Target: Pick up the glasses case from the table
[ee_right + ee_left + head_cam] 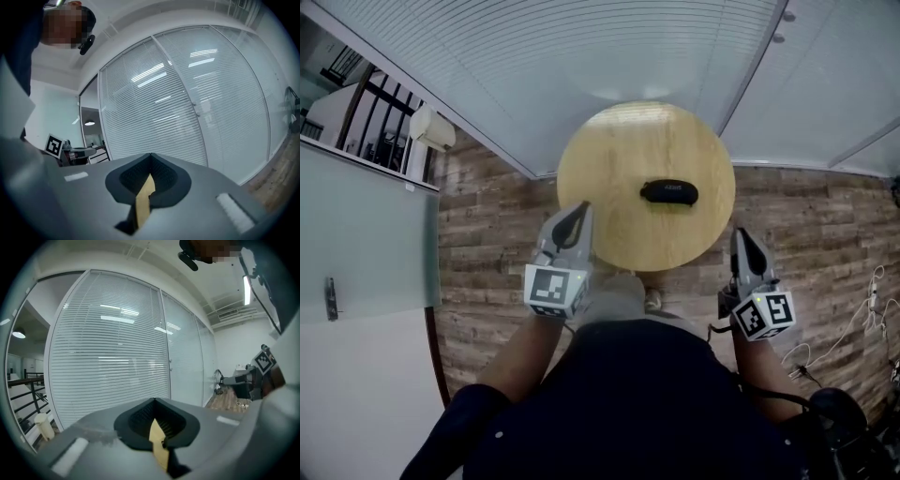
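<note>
Closest to me are my own dark sleeves, and at their ends the square-marked cubes on each tool. My left tongs (579, 212) reach out over the near left edge of the round wooden table (609, 159). Looking along them, the left tongs (154, 401) are closed, black pads meeting at the tips and nothing caught between. Only a thin tan sliver shows in the slit lower down, and I cannot tell what it is.

My right tongs (739, 236) sit just off the table's near right edge, over the plank floor (497, 253) rather than over the wood. In their own view the right tongs (150, 155) are likewise pressed together and empty, with the same tan sliver in the slit.

The glasses case (668, 192) lies flat on the tabletop, black and oval, long side running across. It sits beyond both sets of tips, ahead and to the right of the left tongs and ahead and to the left of the right tongs, roughly between the two. Neither pair touches it; the left tips are the nearer.

Out past the right tongs, pale cables (867, 309) trail on the floor. Beyond the table stands a wall of white blinds (581, 47), which fills both tong views. Far off to the left of the left tongs are a frosted door (366, 234) and a dark railing (384, 122).
</note>
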A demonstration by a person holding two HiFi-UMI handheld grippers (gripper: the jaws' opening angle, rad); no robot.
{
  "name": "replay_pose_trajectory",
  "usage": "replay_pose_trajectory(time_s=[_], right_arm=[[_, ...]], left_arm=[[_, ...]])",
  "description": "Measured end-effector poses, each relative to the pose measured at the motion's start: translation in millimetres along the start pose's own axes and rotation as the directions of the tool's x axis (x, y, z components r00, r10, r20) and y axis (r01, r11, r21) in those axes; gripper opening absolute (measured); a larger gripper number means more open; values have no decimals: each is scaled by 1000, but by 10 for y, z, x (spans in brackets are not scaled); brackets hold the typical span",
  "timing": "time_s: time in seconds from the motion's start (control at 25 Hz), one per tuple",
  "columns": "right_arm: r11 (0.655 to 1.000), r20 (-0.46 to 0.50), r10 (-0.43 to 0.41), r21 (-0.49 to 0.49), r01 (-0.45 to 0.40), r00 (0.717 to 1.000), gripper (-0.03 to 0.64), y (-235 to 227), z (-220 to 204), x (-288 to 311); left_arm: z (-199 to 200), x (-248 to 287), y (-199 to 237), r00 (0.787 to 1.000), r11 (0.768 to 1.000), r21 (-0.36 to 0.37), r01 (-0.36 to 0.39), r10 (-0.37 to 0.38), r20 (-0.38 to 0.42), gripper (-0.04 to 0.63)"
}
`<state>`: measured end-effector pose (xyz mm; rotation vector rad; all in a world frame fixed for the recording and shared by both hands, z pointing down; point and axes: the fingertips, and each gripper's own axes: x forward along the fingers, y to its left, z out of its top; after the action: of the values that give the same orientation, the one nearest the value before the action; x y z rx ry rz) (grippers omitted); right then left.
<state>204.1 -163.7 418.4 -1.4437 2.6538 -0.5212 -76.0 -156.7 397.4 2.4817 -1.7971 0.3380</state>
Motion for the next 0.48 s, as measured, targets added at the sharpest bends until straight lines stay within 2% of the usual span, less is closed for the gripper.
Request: replay_pose_trajectory(time_s=[0.48], right_arm=[[997,-6,-65,-40,65,998,8,-60,235,865]], left_arm=[[172,941,481,991,993,19,115,-116,64,6]])
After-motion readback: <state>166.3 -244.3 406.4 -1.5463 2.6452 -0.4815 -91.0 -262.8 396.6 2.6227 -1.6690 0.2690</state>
